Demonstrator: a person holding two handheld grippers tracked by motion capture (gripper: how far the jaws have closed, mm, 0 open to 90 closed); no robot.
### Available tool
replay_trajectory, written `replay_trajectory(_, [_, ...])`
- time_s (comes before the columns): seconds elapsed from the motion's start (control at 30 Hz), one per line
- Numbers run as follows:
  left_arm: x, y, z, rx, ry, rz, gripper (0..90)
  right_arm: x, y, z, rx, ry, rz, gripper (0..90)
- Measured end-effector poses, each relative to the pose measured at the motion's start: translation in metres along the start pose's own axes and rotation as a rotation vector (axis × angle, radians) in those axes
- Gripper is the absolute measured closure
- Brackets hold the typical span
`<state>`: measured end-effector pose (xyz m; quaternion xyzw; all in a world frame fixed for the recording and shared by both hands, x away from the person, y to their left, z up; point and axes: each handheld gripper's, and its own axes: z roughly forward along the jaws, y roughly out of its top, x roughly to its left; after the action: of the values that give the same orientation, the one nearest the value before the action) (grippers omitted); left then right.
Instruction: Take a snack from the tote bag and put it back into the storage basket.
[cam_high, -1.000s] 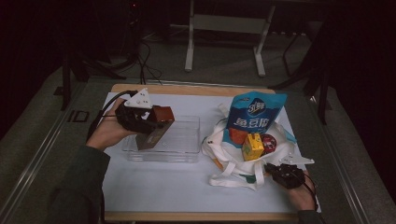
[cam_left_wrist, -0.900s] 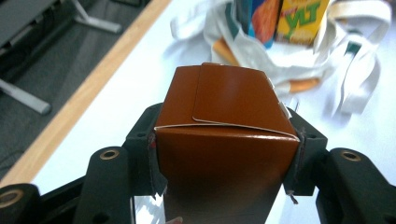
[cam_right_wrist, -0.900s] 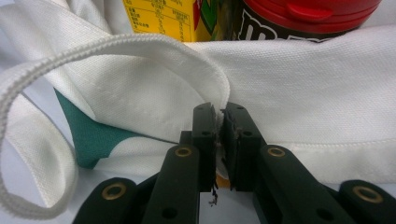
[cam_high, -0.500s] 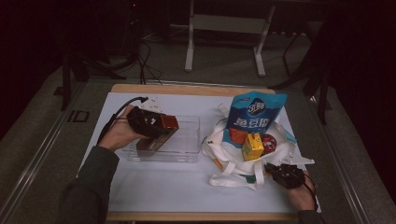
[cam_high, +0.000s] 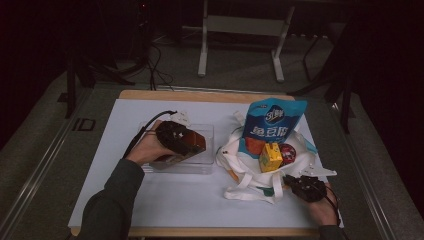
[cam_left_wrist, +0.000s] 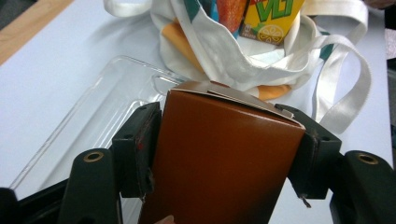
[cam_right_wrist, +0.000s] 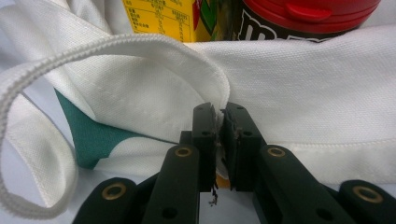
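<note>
Right gripper (cam_high: 295, 181) nearest me was pinched tight on the white tote bag (cam_high: 250, 172) edge. Further off, the left gripper (cam_left_wrist: 224, 154), jaws just opening, still bracketed the brown carton (cam_left_wrist: 219, 158) over the clear tray (cam_high: 206, 150).

The high view looks forward and down from above the table's (cam_high: 165, 200) near edge. Each gripper view sits close behind its jaws; both face the white bag (cam_left_wrist: 219, 60) just beyond the fingertips.
</note>
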<state>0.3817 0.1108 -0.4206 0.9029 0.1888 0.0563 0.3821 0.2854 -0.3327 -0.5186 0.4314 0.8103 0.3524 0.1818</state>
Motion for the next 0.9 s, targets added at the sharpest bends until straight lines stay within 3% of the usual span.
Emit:
replay_trajectory(0.47, [-0.006,-0.001,0.028,0.051,-0.034,-0.026,31.7,0.0,0.0,0.0,0.0,-0.001,0.0,83.0])
replay_trajectory(0.9, [-0.015,-0.001,0.045,0.116,-0.019,0.003,28.8,0.0,0.0,0.0,0.0,-0.003,0.001,82.9])
